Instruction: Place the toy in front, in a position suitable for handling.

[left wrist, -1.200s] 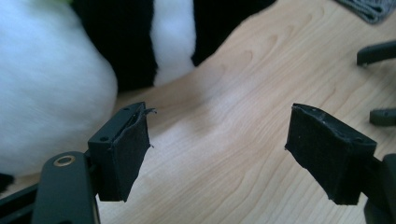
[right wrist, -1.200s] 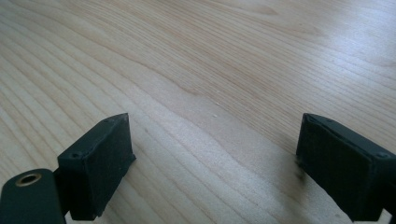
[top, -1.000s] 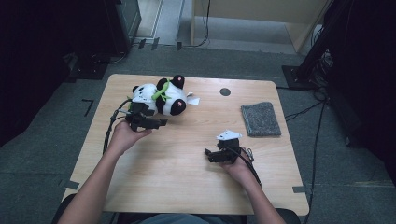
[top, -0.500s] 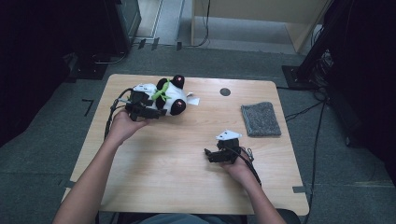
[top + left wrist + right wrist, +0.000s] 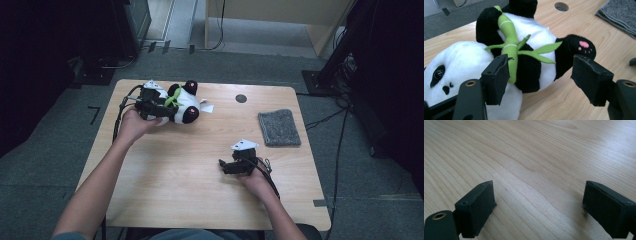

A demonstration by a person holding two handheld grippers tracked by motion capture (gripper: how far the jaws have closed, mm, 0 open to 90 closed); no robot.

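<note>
Plush panda (image 5: 182, 102) lying on its side at far left of worktop (image 5: 165, 175), close to far edge. White head toward near-left in left gripper view, black limbs, pink paw pad (image 5: 584, 45) out to the right. Green bamboo stalk (image 5: 509, 40) with leaves stitched across chest.

Left gripper (image 5: 150, 107) at panda's left side, held in left hand (image 5: 131, 125), forearm coming in from bottom left. Jaws half open, just been closing, straddling panda's lower body. Left pad (image 5: 496, 78) against bamboo stalk and black fur; right pad (image 5: 590, 78) apart from the toy, bare wood showing between pad and leg. Not clamped on panda.

Right gripper (image 5: 235, 165) low over worktop at near right, held in right hand (image 5: 257, 180), grey plate (image 5: 244, 145) on top. Jaws wide, nothing between, only wood grain (image 5: 536, 182) below. Well apart from panda.

Grey cloth (image 5: 279, 127) flat at right side of worktop, well apart from both grippers. Round dark hole (image 5: 241, 98) in worktop between panda and cloth, near far edge. White tag (image 5: 206, 106) sticking out from panda's right side, lying on wood.

Cables on grey floor (image 5: 350, 165) right of worktop.
</note>
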